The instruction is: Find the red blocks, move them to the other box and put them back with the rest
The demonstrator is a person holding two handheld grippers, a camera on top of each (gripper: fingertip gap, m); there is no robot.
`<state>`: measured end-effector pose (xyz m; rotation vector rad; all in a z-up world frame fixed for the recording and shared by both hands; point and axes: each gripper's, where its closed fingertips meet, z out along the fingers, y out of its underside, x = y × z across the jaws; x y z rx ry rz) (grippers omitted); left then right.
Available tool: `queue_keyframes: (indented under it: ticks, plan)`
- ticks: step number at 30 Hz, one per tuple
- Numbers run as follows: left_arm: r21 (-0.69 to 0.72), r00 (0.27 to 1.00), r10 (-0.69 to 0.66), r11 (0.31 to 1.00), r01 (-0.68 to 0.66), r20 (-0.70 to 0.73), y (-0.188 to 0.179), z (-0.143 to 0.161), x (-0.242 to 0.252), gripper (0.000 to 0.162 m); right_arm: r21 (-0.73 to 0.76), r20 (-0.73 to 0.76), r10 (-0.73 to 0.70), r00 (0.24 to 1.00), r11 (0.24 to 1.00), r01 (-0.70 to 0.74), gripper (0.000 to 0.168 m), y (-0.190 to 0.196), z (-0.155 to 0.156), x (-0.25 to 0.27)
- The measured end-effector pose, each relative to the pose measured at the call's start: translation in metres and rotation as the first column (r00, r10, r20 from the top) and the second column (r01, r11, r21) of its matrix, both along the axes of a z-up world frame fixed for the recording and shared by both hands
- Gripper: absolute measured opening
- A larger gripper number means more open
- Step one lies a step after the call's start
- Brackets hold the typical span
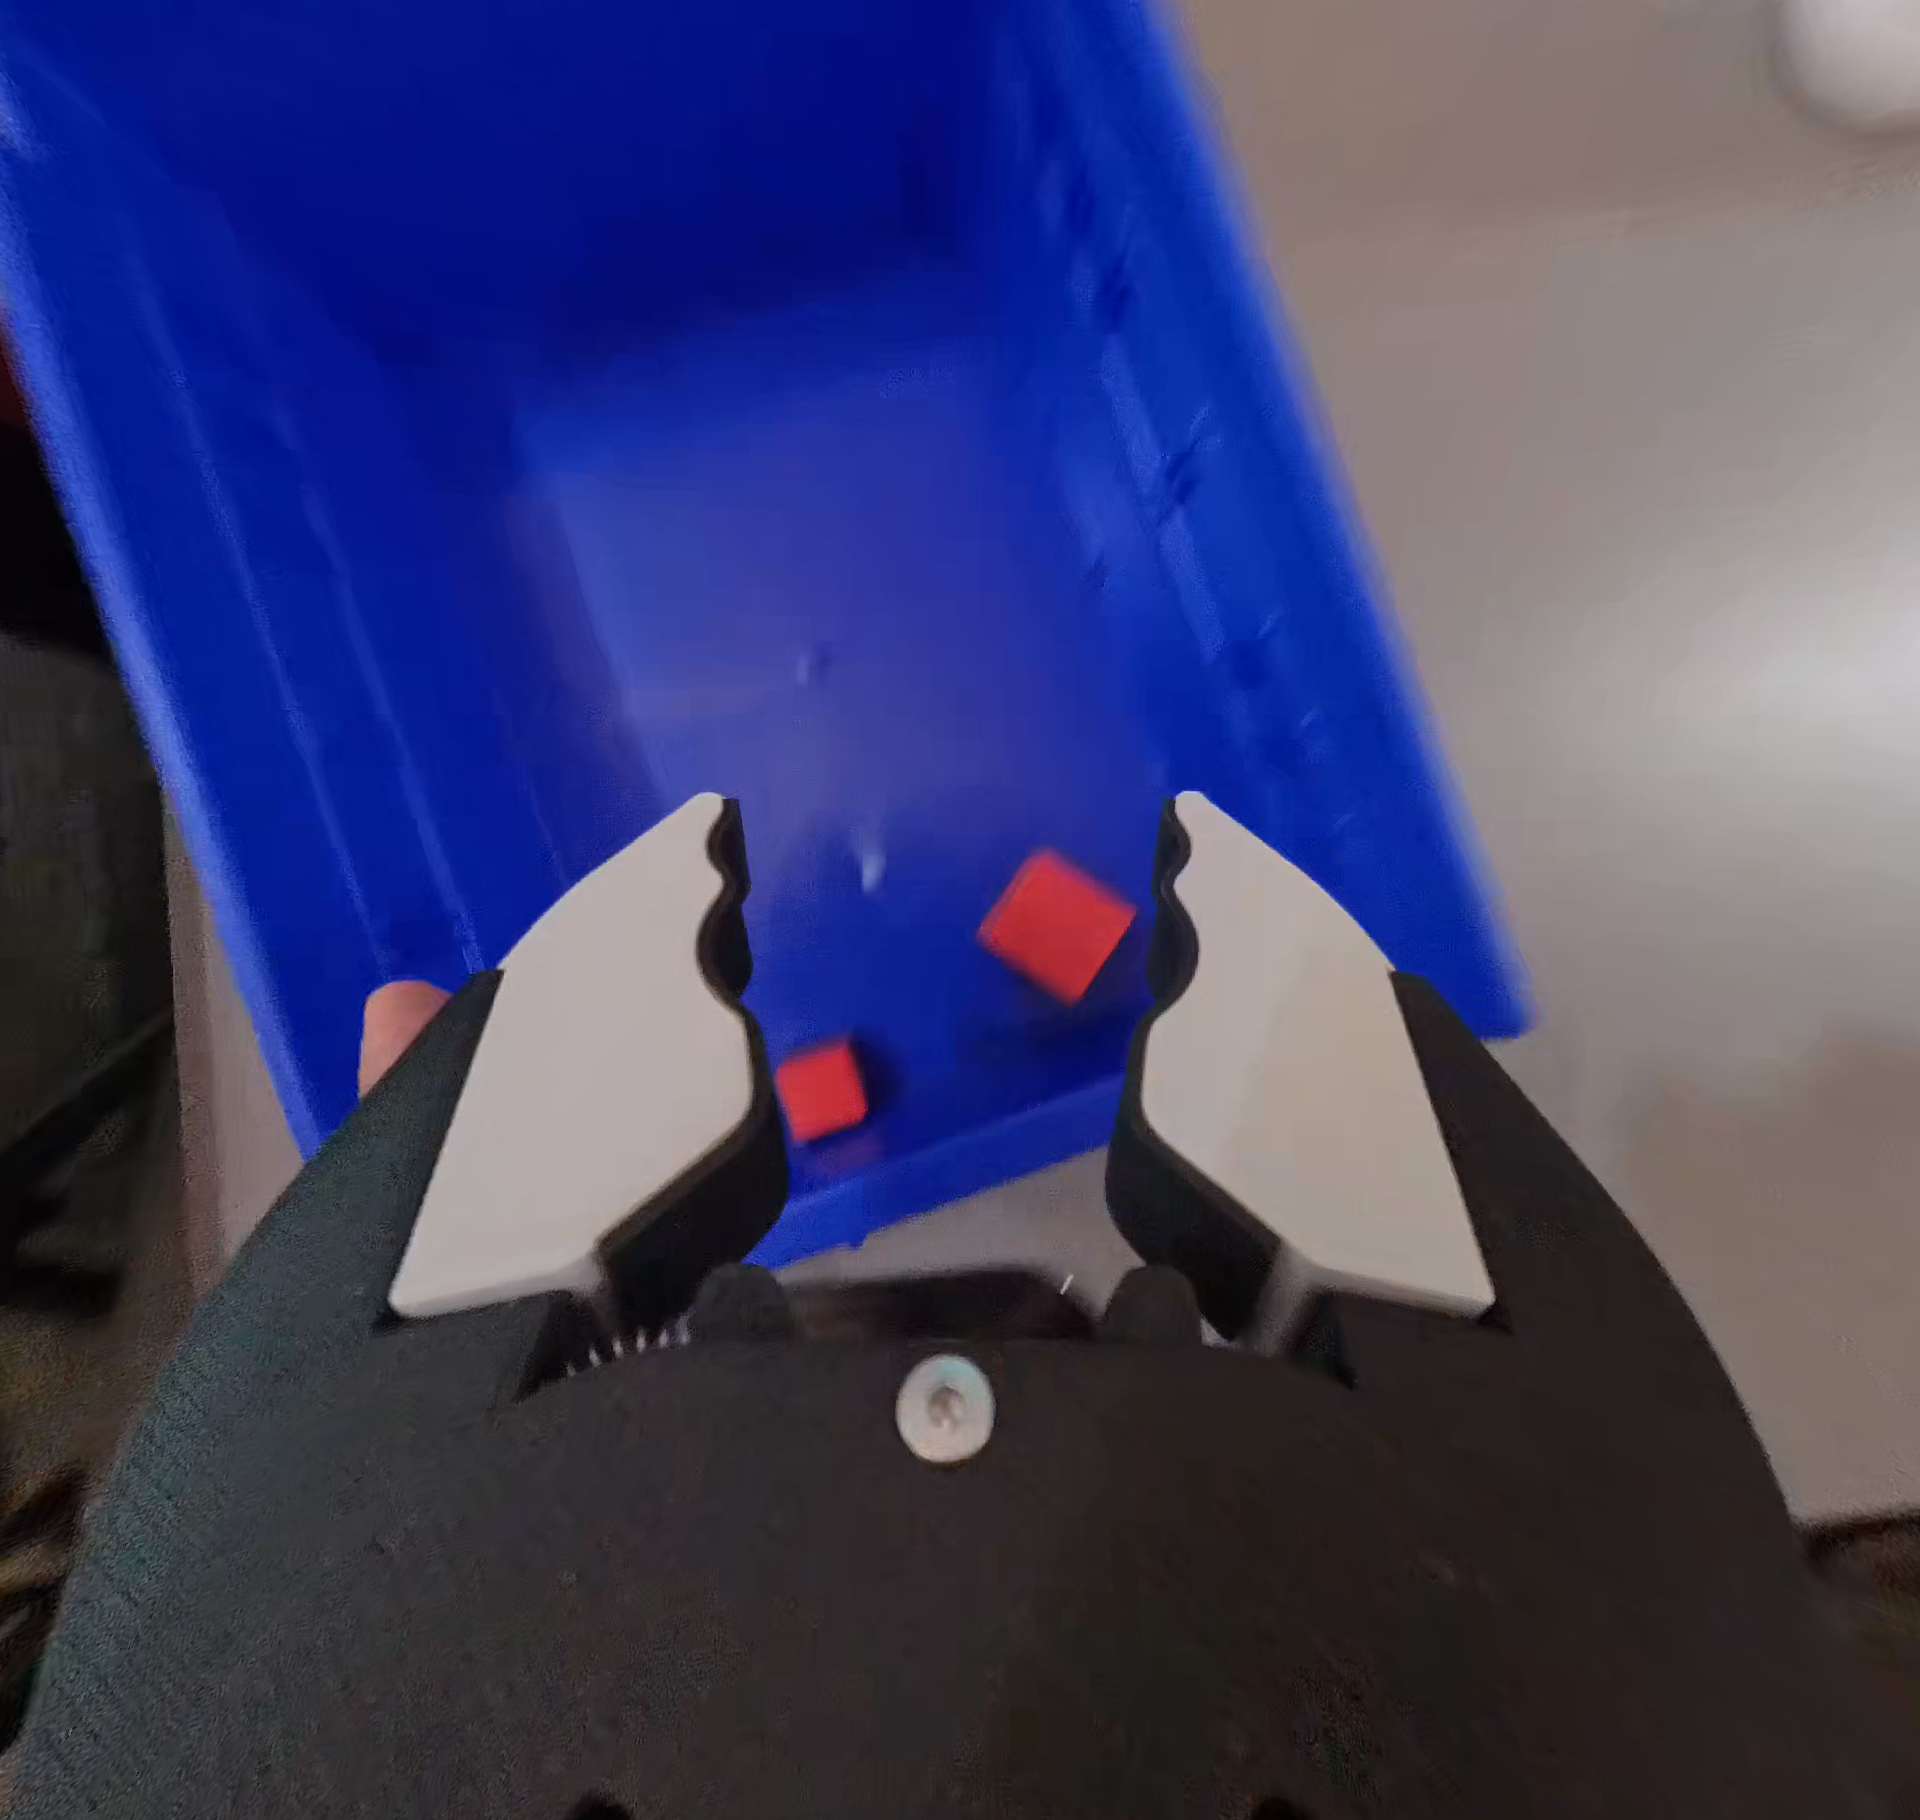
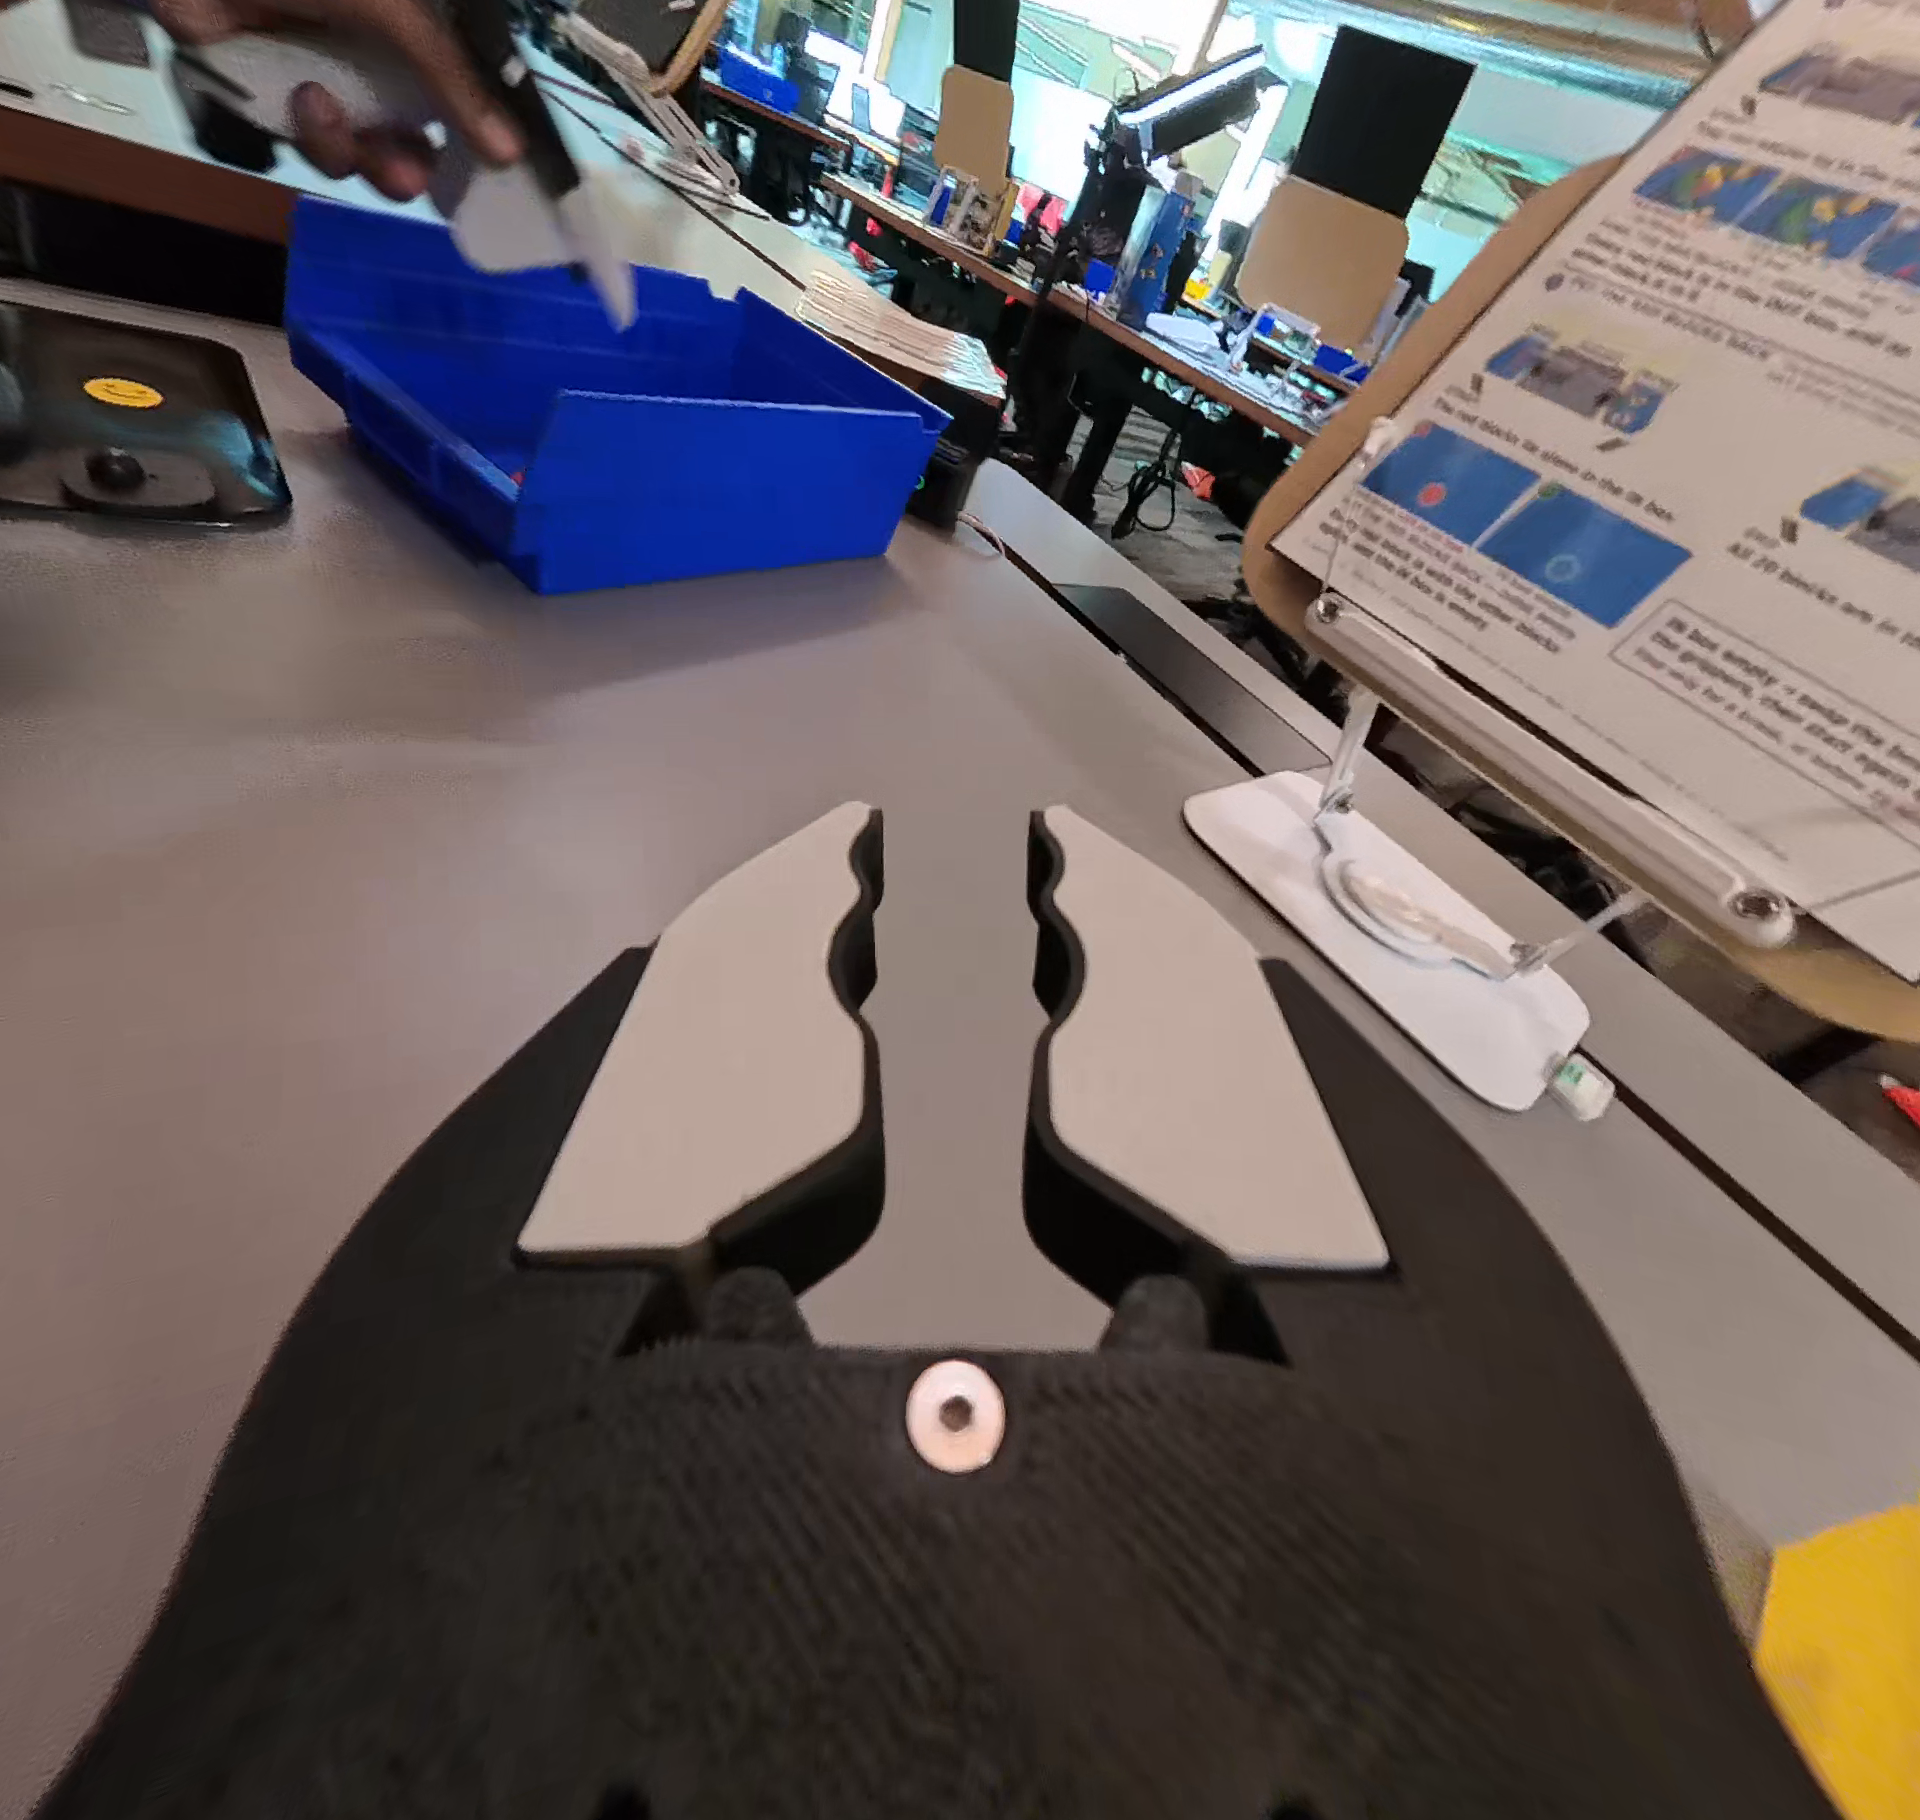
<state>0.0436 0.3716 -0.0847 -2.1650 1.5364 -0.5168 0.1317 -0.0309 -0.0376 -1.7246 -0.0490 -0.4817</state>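
Note:
In the left wrist view a blue box [image 1: 343,482] fills the frame, seen from above. Two red blocks lie on its floor near the near wall: a larger-looking one [image 1: 1055,923] and a smaller-looking one [image 1: 821,1090]. My left gripper [image 1: 951,825] hangs above the near end of the box, open and empty. In the right wrist view the same blue box [image 2: 707,503] stands on the grey table at the far left, with the left gripper [image 2: 551,232] and a hand over it. My right gripper [image 2: 956,820] is low over the table, open and empty.
A white stand base [image 2: 1392,949] holds a tilted instruction sheet [image 2: 1683,482] at the right table edge. A black tray-like device [image 2: 125,420] lies left of the box. A yellow thing [image 2: 1849,1666] shows at the bottom right corner. Other workbenches stand behind. There is about 40 centimetres between the tips of the two grippers.

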Motion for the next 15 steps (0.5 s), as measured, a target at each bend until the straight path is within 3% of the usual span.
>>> queue_keyframes:
  ticks: [2,4,10,11,13,15]
  plan:
    - [-0.039,0.987,-0.045,0.998,0.039,-0.151,-0.003,-0.037,-0.015,0.075,-0.005,-0.005,-0.032,0.999,0.999,0.032,0.027,-0.005,-0.001,0.009]
    - [-0.103,0.974,-0.095,0.992,0.075,-0.206,-0.013,-0.061,-0.017,0.075,-0.003,-0.014,-0.052,0.999,0.999,0.052,0.027,-0.010,-0.001,0.015]
    - [-0.141,0.933,-0.186,0.979,0.148,-0.308,-0.033,-0.086,-0.019,0.087,0.002,-0.009,-0.028,1.000,1.000,0.028,0.027,-0.011,-0.001,0.011]
    - [-0.137,0.935,-0.190,0.978,0.154,-0.301,-0.034,-0.085,-0.017,0.079,-0.003,-0.002,-0.021,1.000,1.000,0.021,0.027,-0.010,-0.001,0.010]
    - [-0.103,0.955,-0.161,0.985,0.140,-0.247,-0.030,-0.075,-0.009,0.038,-0.013,0.011,-0.010,1.000,1.000,0.010,0.027,-0.008,-0.002,0.006]
    - [-0.047,0.975,-0.099,0.995,0.091,-0.199,-0.017,-0.062,-0.003,0.035,-0.021,0.027,-0.005,1.000,1.000,0.005,0.027,-0.008,-0.003,0.004]
